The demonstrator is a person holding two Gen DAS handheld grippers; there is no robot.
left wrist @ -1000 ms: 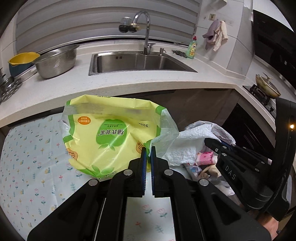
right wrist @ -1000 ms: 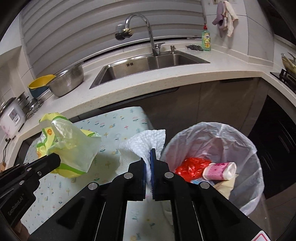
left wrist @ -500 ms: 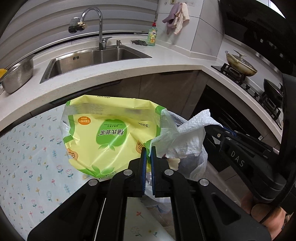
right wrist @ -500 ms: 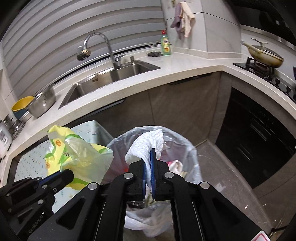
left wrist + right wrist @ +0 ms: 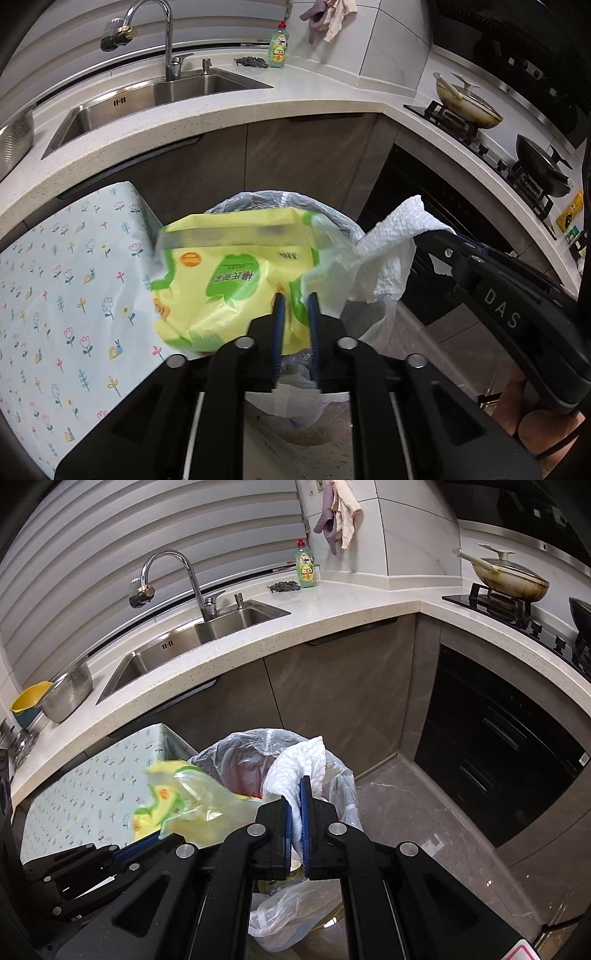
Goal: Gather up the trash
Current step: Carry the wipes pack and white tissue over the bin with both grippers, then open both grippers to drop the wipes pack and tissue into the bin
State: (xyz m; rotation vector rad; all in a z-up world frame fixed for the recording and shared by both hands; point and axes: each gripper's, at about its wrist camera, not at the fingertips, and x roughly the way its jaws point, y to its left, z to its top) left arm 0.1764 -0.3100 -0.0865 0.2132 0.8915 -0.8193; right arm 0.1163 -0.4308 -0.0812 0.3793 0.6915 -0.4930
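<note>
A yellow-green plastic snack bag [image 5: 229, 280] hangs blurred over the bin lined with clear plastic [image 5: 258, 197]. My left gripper [image 5: 296, 299] has its jaws opening. A corner of the bag lies between the blue pads, and they stand apart from it. In the right wrist view the same bag [image 5: 162, 801] droops at the bin's left rim [image 5: 236, 746]. My right gripper [image 5: 297, 797] is shut on a crumpled white paper towel [image 5: 295, 768] above the bin's mouth. In the left wrist view that towel [image 5: 391, 251] hangs from the right gripper [image 5: 436, 236].
A table with a floral cloth [image 5: 66, 288] stands left of the bin. Behind runs a counter with a sink [image 5: 147, 99], a colander [image 5: 70, 690] and a stove with a pan [image 5: 465, 107]. Dark oven fronts [image 5: 498, 757] fill the right. A person's hand [image 5: 535, 424] holds the right gripper.
Both grippers swung from over the table to over the bin. The left jaws have parted and the snack bag has dropped lower, blurred. The right gripper still clamps the towel.
</note>
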